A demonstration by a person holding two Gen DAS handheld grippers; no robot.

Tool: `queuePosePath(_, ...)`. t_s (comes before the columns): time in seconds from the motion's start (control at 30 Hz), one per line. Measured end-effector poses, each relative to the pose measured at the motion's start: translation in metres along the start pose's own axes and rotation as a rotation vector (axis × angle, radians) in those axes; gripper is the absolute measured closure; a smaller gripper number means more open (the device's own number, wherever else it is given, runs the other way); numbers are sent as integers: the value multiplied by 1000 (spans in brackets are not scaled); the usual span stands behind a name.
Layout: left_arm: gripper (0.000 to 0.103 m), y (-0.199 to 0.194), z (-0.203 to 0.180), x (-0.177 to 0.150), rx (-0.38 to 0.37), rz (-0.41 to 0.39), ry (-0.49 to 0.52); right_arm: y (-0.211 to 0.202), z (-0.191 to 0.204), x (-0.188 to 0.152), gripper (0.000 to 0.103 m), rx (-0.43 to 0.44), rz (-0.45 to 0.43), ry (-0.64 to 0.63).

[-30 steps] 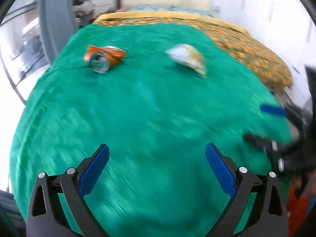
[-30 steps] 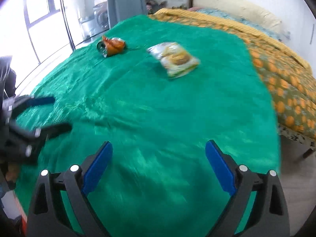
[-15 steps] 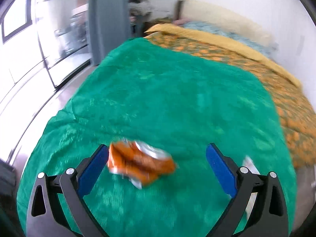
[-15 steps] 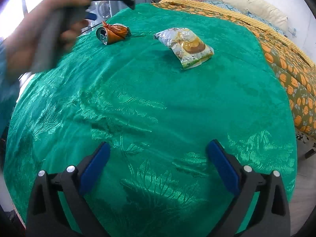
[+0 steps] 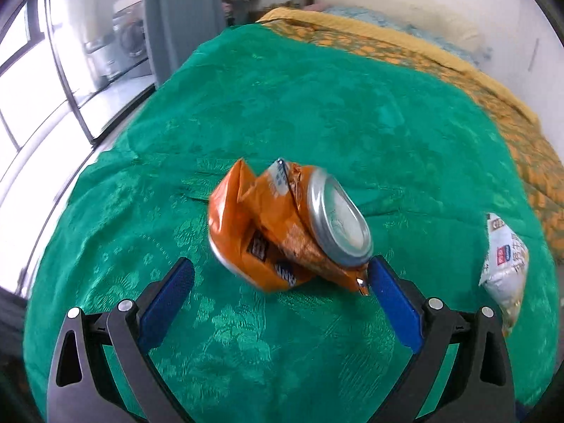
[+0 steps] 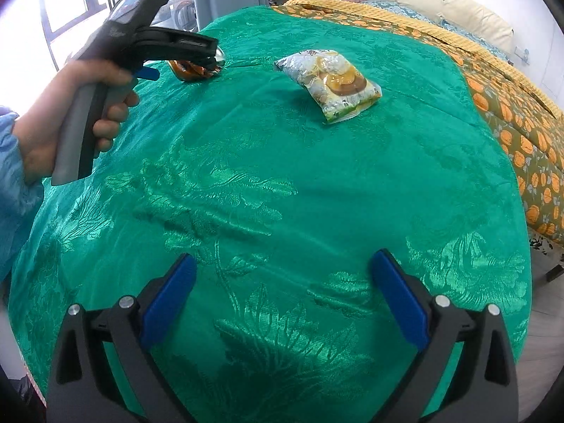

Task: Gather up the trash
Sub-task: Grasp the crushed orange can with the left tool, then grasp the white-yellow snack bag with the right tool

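Bed [image 6: 317, 183] under a green cover [image 5: 317, 112], orange patterned quilt [image 6: 521, 134] on the far side. Landmark: crushed orange can [image 5: 282, 232], lying on the cover. Snack packet [image 6: 331, 84] lies to the can's right, apart from it; the left wrist view catches only its edge, the right wrist view shows it whole. Left gripper [image 5: 280, 278] hangs at the can, fingers spread, right pad about touching the can's rim, not clamped. Only the right wrist view shows the hand [image 6: 70, 112] on its handle. Right gripper [image 6: 282, 282]: fingers spread, nothing between, well short of the can.
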State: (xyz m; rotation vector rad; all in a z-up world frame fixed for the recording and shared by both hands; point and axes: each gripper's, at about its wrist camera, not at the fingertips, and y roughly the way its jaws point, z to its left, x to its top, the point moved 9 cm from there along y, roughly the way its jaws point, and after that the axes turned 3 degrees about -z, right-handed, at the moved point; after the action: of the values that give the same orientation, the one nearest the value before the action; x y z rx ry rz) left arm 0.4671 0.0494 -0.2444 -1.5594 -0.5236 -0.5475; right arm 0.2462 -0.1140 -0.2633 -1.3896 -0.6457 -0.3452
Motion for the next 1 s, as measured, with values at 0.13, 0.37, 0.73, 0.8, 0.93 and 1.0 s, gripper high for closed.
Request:
queuePosePath(0.13,6,5,-10,4,-60,-3,-36,1,0,0,6,-1,0,-1)
queuePosePath(0.37,6,1,-27,19,-80,-65,-72,0,-1,0,6,0,0,-1)
queuePosePath(0.73,42,15,-13,23,-82,-49,-133,0,0,0,6,-1,1,-1)
queuePosePath(0.8,53,4,-15,19,-99,-62,-82,0,0,0,6,-1,1,-1)
queuePosePath(0.93,56,-36,-20,3,-179,-81,46,0,0,0,6,-2,1,-1)
queuePosePath(1.0,58,-59,-24,-12,-250,-57,90,0,0,0,6,-2,1,-1)
